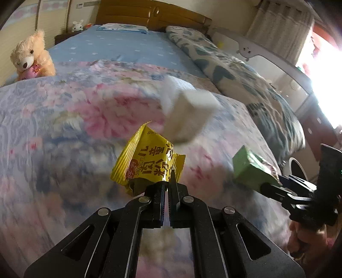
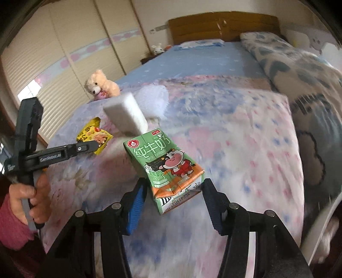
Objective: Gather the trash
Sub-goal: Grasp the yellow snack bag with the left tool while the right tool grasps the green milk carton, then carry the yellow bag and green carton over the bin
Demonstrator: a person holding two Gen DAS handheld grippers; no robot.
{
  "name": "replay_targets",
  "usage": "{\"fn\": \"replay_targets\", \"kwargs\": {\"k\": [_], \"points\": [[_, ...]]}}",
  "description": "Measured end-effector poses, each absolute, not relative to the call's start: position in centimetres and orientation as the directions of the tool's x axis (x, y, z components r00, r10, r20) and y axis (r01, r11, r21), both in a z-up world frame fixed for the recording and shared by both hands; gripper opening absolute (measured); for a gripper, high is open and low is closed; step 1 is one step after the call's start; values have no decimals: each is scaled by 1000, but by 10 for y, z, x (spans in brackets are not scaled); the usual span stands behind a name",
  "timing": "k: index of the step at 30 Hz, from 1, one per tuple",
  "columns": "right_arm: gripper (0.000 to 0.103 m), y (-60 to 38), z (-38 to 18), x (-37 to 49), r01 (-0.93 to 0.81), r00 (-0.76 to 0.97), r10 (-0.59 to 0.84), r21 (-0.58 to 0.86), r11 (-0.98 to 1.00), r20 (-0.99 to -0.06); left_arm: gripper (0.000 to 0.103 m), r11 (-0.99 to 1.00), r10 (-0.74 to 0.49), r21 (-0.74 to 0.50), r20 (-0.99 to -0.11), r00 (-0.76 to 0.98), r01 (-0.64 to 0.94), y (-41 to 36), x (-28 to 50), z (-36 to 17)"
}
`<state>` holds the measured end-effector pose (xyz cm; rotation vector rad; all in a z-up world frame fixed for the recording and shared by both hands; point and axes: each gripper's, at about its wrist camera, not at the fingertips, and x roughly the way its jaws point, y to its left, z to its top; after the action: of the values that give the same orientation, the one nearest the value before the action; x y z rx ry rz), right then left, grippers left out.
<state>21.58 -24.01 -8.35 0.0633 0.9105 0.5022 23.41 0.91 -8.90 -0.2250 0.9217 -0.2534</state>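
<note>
- Left gripper (image 1: 168,181): jaws clamped together on the near edge of a yellow wrapper (image 1: 147,158); wrapper held up off the quilt (image 1: 64,128), crumpled, red and dark print on it. From the right wrist view the same gripper (image 2: 96,146) comes in from the left with the wrapper (image 2: 94,135) at its tip, a hand (image 2: 32,192) in a pink sleeve (image 2: 10,220) around its handle.
- Right gripper (image 2: 174,192): blue pads (image 2: 135,205) standing partway apart, closed on the near end of a green milk carton (image 2: 164,166); carton tilted, a cartoon cow on its face, far end pointing away over the quilt (image 2: 235,139). From the left wrist view it (image 1: 268,184) enters at the right, carton (image 1: 250,171) at its tip.
- White block (image 1: 188,113): blurred, just beyond the wrapper; whether it rests on the quilt I cannot tell. In the right view it (image 2: 126,113) sits just beyond the carton's far end.
- Quilt: floral, pink and lilac, covering the near half of the bed.
- Blue sheet (image 1: 119,47): far half of the bed, up to a wooden headboard (image 1: 149,15).
- Teddy bear (image 1: 30,57): cream, far left, at the quilt's far edge.
- Leaf-print duvet (image 1: 235,70): bunched along the right side.
- Small white toy (image 1: 77,25): far, left of the headboard.
</note>
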Motion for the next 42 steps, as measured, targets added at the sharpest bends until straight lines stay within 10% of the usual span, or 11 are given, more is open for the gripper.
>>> {"fn": "replay_targets", "kwargs": {"k": [6, 10, 14, 16, 42], "points": [[56, -235, -88, 190, -400, 489, 427, 240, 885, -760, 2, 938, -342, -316, -758, 555, 146, -2, 208, -91], [85, -223, -91, 197, -429, 496, 388, 170, 887, -777, 2, 935, -350, -321, -761, 546, 152, -4, 198, -91], [78, -217, -95, 201, -463, 487, 403, 163, 872, -775, 2, 933, -358, -320, -758, 545, 168, -8, 191, -87], [58, -218, -96, 201, -452, 486, 404, 173, 875, -775, 2, 930, -365, -320, -753, 547, 179, -13, 187, -84], [54, -334, -58, 97, -122, 694, 326, 342, 932, -642, 2, 834, -510, -301, -740, 438, 462, -139, 149, -65]]}}
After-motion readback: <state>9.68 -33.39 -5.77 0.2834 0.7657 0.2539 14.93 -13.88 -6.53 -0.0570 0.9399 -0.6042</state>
